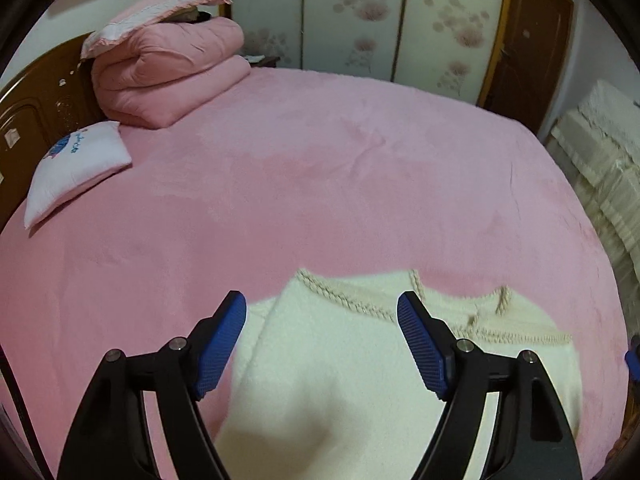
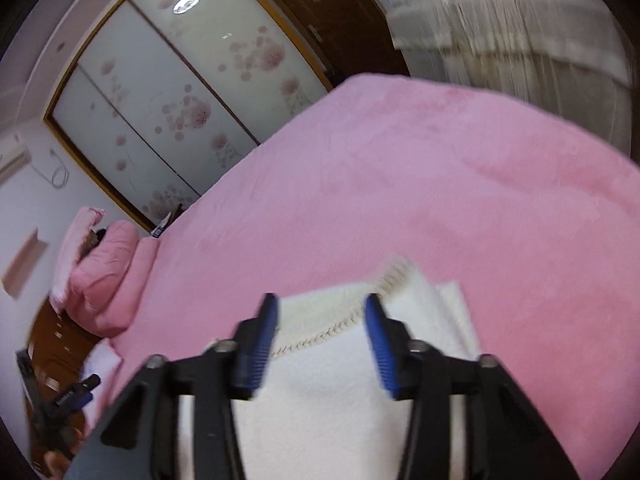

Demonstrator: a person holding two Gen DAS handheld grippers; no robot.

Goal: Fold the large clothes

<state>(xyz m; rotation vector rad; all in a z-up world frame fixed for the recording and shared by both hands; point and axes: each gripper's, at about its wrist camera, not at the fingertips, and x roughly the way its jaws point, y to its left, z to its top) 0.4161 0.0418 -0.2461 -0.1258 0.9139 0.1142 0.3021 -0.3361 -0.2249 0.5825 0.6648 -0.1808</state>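
Pink bedspread (image 1: 320,168) covers the bed before floral wardrobe doors (image 1: 352,12).

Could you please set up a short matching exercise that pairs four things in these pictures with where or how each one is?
Things:
1. cream garment
2. folded pink quilt
3. small white pillow
4. left gripper

Places or states:
A. stacked by the headboard, under a pillow
B. open, with nothing pinched
C. folded on the near part of the pink bed cover
D. lying flat near the headboard, blue print on top

Pairs: 1-C, 2-A, 3-D, 4-B
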